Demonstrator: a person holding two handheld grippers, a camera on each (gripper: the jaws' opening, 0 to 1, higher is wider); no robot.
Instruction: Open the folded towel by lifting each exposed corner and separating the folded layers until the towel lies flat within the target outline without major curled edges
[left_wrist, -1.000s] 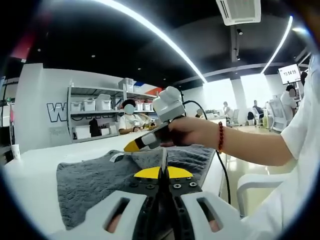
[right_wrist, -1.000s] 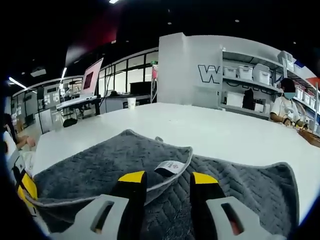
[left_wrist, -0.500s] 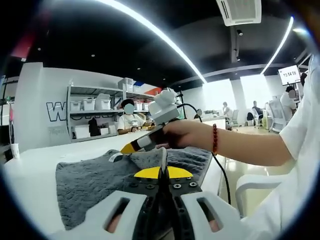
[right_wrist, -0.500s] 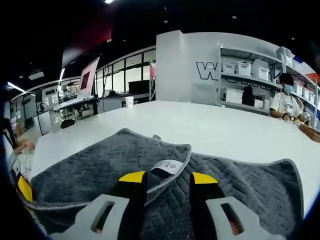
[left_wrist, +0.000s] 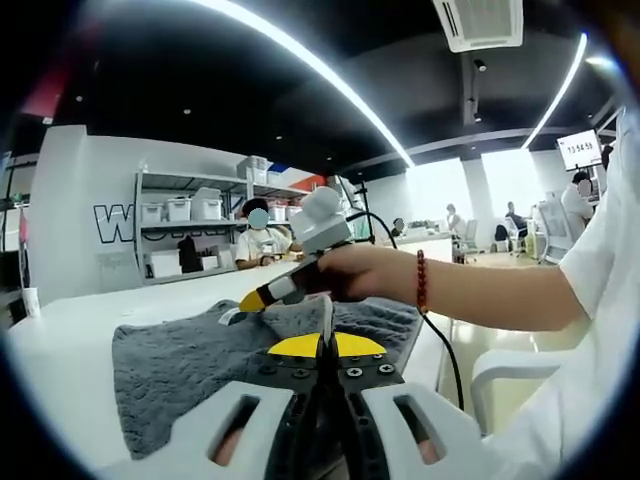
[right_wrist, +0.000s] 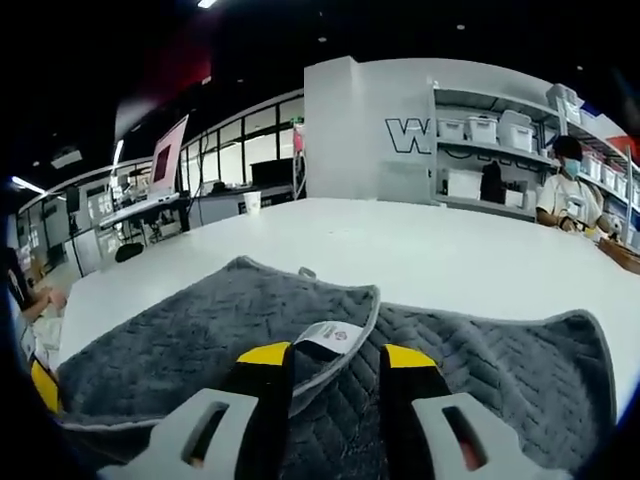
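Right gripper (right_wrist: 335, 362): its two yellow-tipped jaws stand apart, with the edge of the upper towel layer and its label between them; I cannot tell if they touch the cloth.
Left gripper (left_wrist: 322, 346): its yellow tips are pressed together, and a thin pale edge rises from between them; it seems to be the towel's border, but I cannot tell for sure.
Right gripper in the left gripper view (left_wrist: 290, 283): a hand (left_wrist: 365, 273) holds it low over the far part of the towel.
Towel (right_wrist: 200, 325): it lies on the white table (right_wrist: 430, 250), near the edge where the person stands.
Progress: the towel is not yet flat; one layer is folded over the other, with a rounded corner on top. I judge the unfolding is at an early stage. No target outline is visible.
Material: thick grey cloth with a woven zigzag pattern and a light grey sewn border.
Label (right_wrist: 330, 335): small, white, thin, fixed at the border.
Table surface: smooth, matt.
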